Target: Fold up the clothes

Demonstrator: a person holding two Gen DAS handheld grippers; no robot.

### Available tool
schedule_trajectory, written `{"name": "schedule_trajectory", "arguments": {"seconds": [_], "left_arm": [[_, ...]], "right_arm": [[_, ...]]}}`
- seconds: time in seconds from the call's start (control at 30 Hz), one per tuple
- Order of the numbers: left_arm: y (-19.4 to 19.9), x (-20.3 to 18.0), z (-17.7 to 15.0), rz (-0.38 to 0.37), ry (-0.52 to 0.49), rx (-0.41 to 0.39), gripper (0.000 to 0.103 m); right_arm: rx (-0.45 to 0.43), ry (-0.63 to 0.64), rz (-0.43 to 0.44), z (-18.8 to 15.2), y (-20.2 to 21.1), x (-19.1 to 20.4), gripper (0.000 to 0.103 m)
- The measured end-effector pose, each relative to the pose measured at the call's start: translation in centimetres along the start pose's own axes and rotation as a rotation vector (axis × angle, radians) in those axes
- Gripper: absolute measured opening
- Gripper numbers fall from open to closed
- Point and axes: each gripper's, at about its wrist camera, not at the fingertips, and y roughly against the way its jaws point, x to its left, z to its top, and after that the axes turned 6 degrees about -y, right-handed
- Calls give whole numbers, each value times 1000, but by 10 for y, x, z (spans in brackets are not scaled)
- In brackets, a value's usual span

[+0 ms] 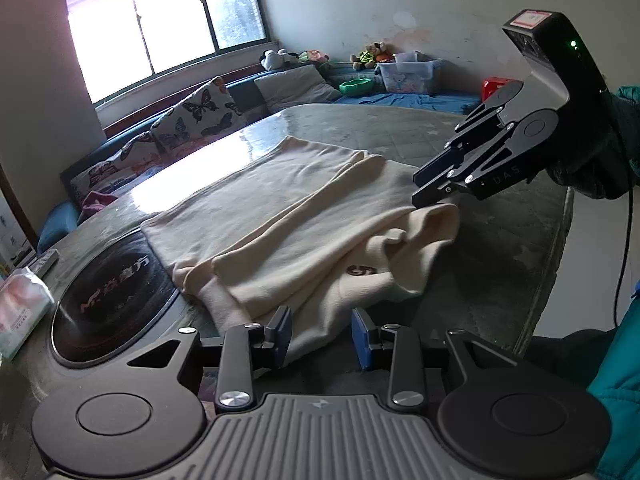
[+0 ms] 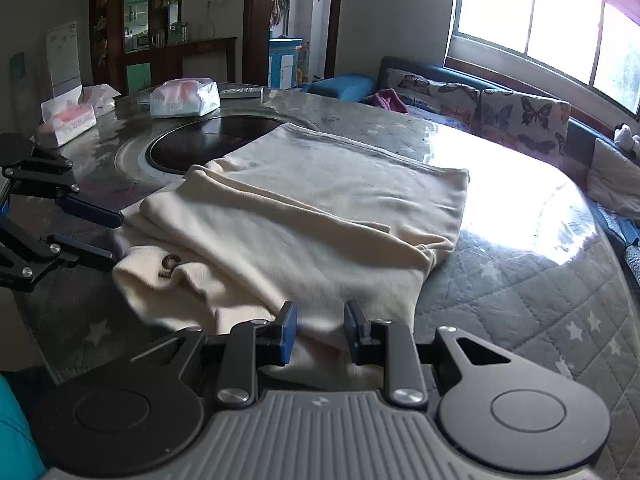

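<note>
Left gripper [image 1: 321, 334]: blue-padded jaws parted, nothing between them, hovering at the near hem of the cream knit garment [image 1: 296, 216]. Right gripper [image 2: 320, 330]: same, jaws apart, empty, cloth edge lying just under and between the pads but not pinched as far as I can tell. In the left wrist view the right gripper [image 1: 430, 188] sits just above the bunched corner of the garment, jaws only slightly parted there.

Garment lies on the round table with grey quilted star-print cover [image 2: 520, 292], roughly centred, far corner overlapping the black round inset hob [image 1: 108, 296].

Progress, my read: sides already folded in lengthwise, layers stacked into a long rectangle. Near end messy, a lump with a small dark logo [image 2: 170, 266] showing. Left: flatten that end, then fold crosswise into a compact packet. Maybe halfway.

Farther back: white soft pack of tissues [image 2: 185, 98], butterfly-print cushions [image 2: 524, 118] on the blue sofa, bright window.
</note>
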Motion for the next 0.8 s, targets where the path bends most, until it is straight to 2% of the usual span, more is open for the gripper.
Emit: {"name": "schedule_trajectory", "arguments": {"seconds": [0.2,0.37,0.47,0.57,0.8], "left_arm": [[-7,-7,0,-3,-39,-12,36],[-9,-12,-1,-10,-67,-31,35],[-9,-14,2,-16,-65,-56,23],[-10,-12,6,-15,-55,-78,12],[-11,13,21,-25,52,-100,9]], "right_arm": [[24,-43,-15,-5,2,-11,24],[41,-11,-3,-7,6,-9,25],[42,35,11,-2,14,-7,27],[50,98,24,-1,22,-3,36],[72,282,48,-10,27,15,56]]}}
